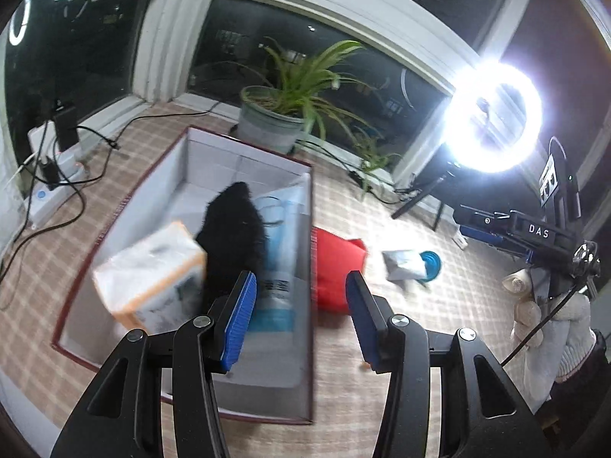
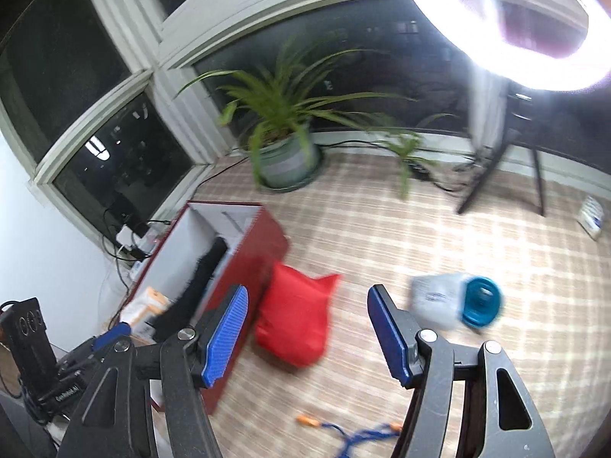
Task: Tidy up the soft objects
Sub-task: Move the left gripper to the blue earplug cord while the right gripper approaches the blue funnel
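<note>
While both tongs gape with nothing between their blue pads, the red pouch (image 2: 296, 318) lies on the floor just beside the box (image 1: 244, 160), ahead of the right tongs (image 2: 307, 328); the left tongs (image 1: 301, 316) hover over the box's edge.

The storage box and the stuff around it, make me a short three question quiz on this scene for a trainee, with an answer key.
1. True or false: the red pouch lies inside the storage box.
2. Which lies inside the box? A) black furry item B) blue-capped packet C) potted plant
3. Fill in: both the left gripper and the right gripper hold ____.

Key:
1. False; it lies on the floor against the box's outer wall.
2. A
3. nothing; both are open.
</note>
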